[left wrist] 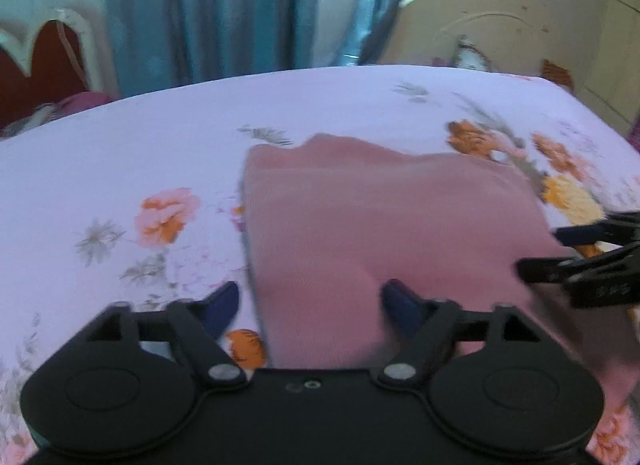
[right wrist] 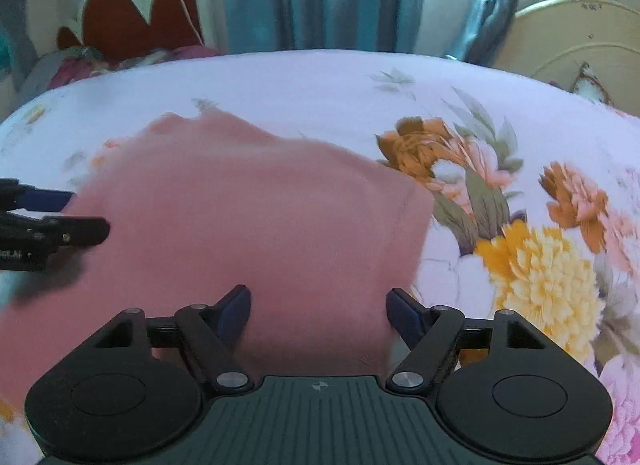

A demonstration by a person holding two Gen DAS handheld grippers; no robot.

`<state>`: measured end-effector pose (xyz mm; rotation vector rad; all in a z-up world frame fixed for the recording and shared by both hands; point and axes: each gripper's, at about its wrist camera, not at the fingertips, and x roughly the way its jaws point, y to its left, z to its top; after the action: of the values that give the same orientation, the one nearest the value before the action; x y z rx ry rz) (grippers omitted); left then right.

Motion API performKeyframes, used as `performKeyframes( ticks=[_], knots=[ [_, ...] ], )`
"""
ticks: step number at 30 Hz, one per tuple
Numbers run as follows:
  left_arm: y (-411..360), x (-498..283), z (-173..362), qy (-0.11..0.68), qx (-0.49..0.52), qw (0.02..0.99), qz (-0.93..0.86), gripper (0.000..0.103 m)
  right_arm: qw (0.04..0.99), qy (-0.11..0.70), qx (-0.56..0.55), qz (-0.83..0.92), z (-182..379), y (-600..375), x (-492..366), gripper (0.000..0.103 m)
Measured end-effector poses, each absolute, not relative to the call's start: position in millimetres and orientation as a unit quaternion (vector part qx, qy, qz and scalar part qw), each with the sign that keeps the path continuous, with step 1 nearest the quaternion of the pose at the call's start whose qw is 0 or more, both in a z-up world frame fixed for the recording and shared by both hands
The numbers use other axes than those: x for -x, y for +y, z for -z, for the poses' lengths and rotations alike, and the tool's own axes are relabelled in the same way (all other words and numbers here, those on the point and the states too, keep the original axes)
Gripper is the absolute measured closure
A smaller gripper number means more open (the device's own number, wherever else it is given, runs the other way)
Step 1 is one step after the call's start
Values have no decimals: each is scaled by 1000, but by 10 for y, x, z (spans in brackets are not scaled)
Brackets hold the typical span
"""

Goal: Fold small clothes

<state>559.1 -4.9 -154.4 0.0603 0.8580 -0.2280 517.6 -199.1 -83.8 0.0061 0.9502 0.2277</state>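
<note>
So right now the pink garment (right wrist: pixel 256 217) is lying flat on the bed (left wrist: pixel 120 169), on the flowered sheet, looking like it's already been doubled over at least once. Both tools sit at its near edge. My left tool (left wrist: pixel 308 305) has its jaws apart, one finger over the sheet just off the cloth's left edge and the other over the cloth — nothing pinched. Right tool (right wrist: pixel 318 307) is the same story: jaws apart, cloth lying under the gap, pads not pressing on it.

My read is I'm between folds, lining up the next grab. To do it well I'd set each tool at a near corner, get one pad properly under all the layers, then close — otherwise only the top layer comes up and the fold goes crooked. Then lift both sides evenly and carry the edge toward the far side, keeping it square. The picture's a bit smeared, so I can't tell exactly where the layers end.
</note>
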Motion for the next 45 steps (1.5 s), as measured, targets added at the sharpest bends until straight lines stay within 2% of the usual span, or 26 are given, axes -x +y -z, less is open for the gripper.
performKeyframes(
  ticks=[1,2,5,7,11,14,19,25,27,28,33,34,36,41,45],
  knots=[
    [-39,-5577,1494,416,-28,903,105,21,887,452,-15,-95,786,-2050,-5158,33],
    [-24,-5545,1442,412,-29,905,101,22,891,443,-32,-88,722,-2128,-5116,43],
    [115,-5394,1325,400,-8,910,106,13,884,432,-155,-89,597,-2596,-4993,44],
    [265,-5326,1329,407,31,906,111,14,864,442,-225,-86,631,-2897,-4948,44],
    [505,-5341,1423,426,121,887,131,33,801,467,-353,-126,855,-3265,-4925,44],
    [592,-5396,1525,439,174,870,141,35,767,485,-389,-160,1022,-3306,-4969,44],
    [602,-5485,1696,460,214,848,151,33,755,495,-394,-175,1133,-3291,-5099,44],
    [464,-5572,1760,456,214,851,148,37,756,512,-346,-215,1152,-3078,-5356,44],
    [389,-5610,1751,456,206,854,145,43,760,520,-325,-218,1168,-3003,-5413,57],
    [350,-5631,1744,458,202,854,143,45,763,523,-314,-216,1184,-2970,-5441,69],
    [188,-5687,1637,462,155,863,135,58,785,518,-247,-233,1121,-2787,-5457,72],
    [160,-5674,1606,460,142,866,133,60,793,515,-226,-233,1100,-2731,-5445,77],
    [93,-5648,1542,456,114,874,128,66,807,507,-199,-231,1072,-2663,-5398,79],
    [-72,-5567,1374,438,50,889,128,71,836,489,-153,-194,948,-2525,-5233,82],
    [-36,-5479,1228,420,39,894,149,73,853,473,-125,-182,780,-2427,-5171,83]
  ],
)
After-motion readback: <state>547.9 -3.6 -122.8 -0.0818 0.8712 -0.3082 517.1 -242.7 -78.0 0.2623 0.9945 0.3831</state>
